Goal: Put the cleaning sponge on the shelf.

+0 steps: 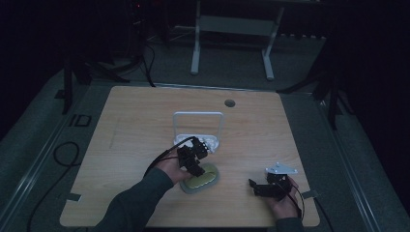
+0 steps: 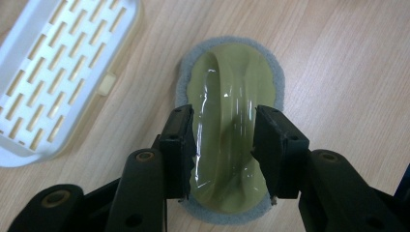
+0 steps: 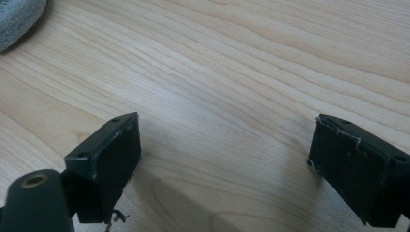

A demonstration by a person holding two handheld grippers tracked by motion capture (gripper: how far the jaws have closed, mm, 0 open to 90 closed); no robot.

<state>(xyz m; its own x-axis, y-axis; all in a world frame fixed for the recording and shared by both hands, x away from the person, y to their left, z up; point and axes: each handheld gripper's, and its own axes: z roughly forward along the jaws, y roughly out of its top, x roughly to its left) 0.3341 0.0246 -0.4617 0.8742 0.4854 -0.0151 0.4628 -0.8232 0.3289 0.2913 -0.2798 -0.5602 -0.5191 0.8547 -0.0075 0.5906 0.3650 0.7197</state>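
While the left forearm reaches in from the bottom edge toward the table's middle, the left gripper (image 2: 224, 145) points down over the green scrubber (image 2: 227, 130), its jaws pinching the raised glossy handle from both sides. That scrubber lies flat beside the white rack (image 2: 53, 82). Near the table's (image 1: 125, 125) right front corner, the right gripper (image 3: 225, 169) rests low, jaws wide apart over bare wood.

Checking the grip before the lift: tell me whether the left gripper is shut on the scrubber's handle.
Shut on it. The left gripper's jaws press both sides of the scrubber's green handle, no gap either side.
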